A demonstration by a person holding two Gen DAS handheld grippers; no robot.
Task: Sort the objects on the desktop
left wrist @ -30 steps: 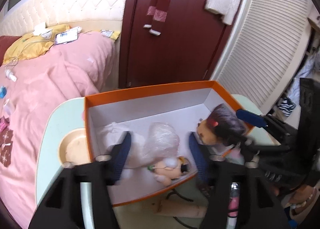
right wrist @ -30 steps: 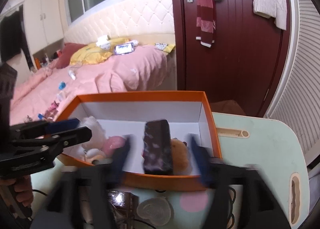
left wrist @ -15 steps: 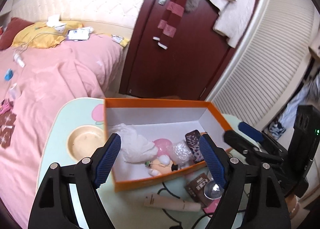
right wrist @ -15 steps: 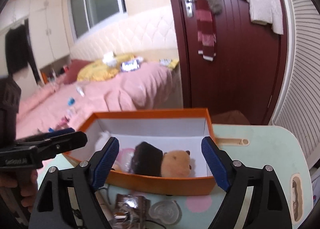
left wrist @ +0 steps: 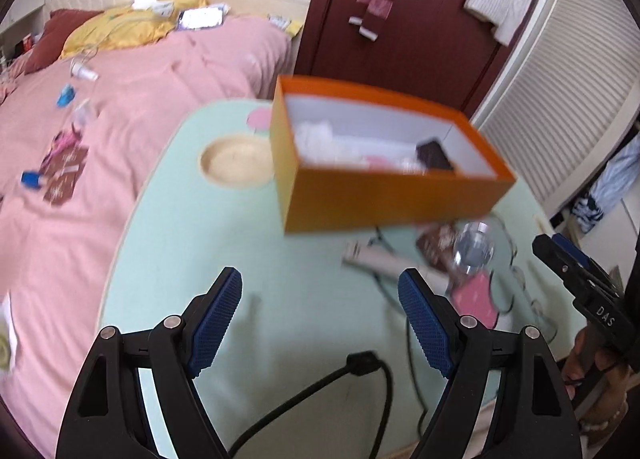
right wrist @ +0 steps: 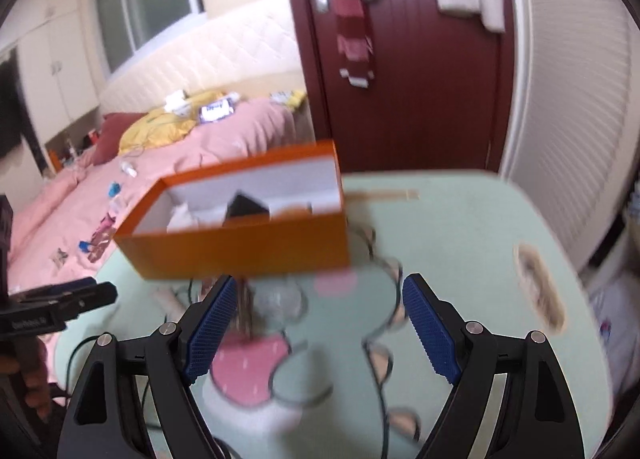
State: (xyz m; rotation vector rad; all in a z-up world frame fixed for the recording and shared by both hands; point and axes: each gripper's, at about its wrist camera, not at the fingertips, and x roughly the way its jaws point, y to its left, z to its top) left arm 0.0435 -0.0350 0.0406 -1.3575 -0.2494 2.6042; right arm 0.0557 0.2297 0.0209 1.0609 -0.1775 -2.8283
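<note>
Picking the next loose item is judged to be the step in hand: both the left gripper [left wrist: 320,323] and right gripper [right wrist: 316,329] are held wide open and empty. A tube [left wrist: 374,257] and dark packet [left wrist: 434,243] lie just before the orange box [left wrist: 380,195], mid-surface; a low, squared approach is advised.

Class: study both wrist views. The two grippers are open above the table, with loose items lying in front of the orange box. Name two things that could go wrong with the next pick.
1. A black cable lies across the table right under the open left gripper; reaching forward could snag or drag it.
2. The tube, brown packet and clear round item sit crowded together beside the orange box, so the right gripper may nudge a neighbour. Both views are blurred, which suggests fast motion and poorer aim.
</note>
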